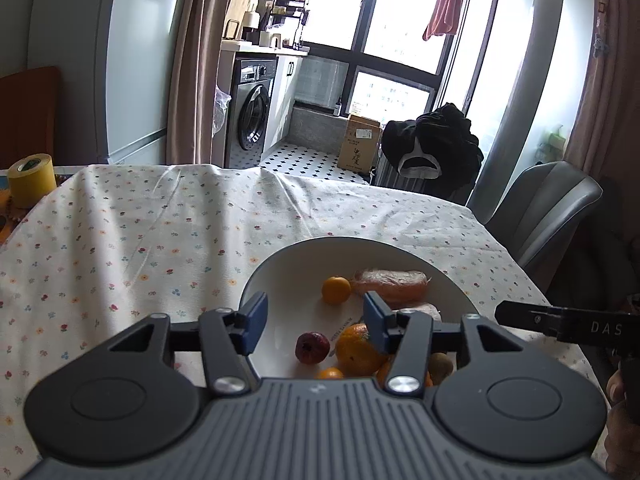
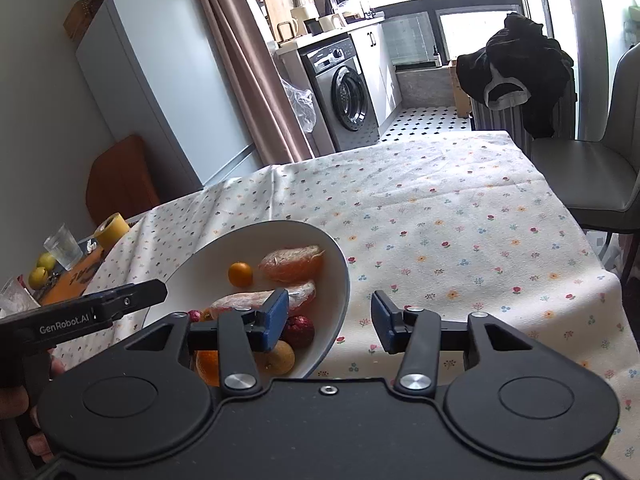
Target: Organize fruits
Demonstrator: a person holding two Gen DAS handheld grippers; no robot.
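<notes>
White bowl point(image 1: 276, 268) sits on the worktop point(image 1: 120, 240), directly ahead of and below the left gripper point(image 1: 315, 316). All visible fruit is already in it, so the sorting looks mostly done or in its last step.

Contents relative to the left gripper:
- small orange citrus point(image 1: 336, 289) just past the fingertips
- wrapped orange piece point(image 1: 394, 286) further ahead-right, second wrapped piece point(image 2: 256, 300) beside it
- dark red fruit point(image 1: 312, 347) under the gap between the fingers
- large orange point(image 1: 354, 350) under the right finger
- brownish fruit point(image 1: 441, 366) at the near rim

Fruit is bunched at the near side, likely because drops come in from that edge.

Left gripper: jaws wide apart, nothing between them, hovering over the bowl. Reads as just after a release or lining up to nudge something.

Right gripper point(image 2: 330, 320): also spread wide and empty. Its left finger overhangs the bowl's rim, right finger over bare floral cloth point(image 2: 460, 220). The bowl sits ahead-left of it, so it looks like it is waiting at the side, clear of the left one.

Far left of the right gripper, off the cloth: yellow tape roll point(image 2: 111, 229), a glass point(image 2: 64, 246), two yellow-green fruits point(image 2: 42, 268). Those two may still need collecting; can't tell if they're in scope.

Risk: the bowl looks tilted in the right wrist view, could just be lens distortion.
</notes>
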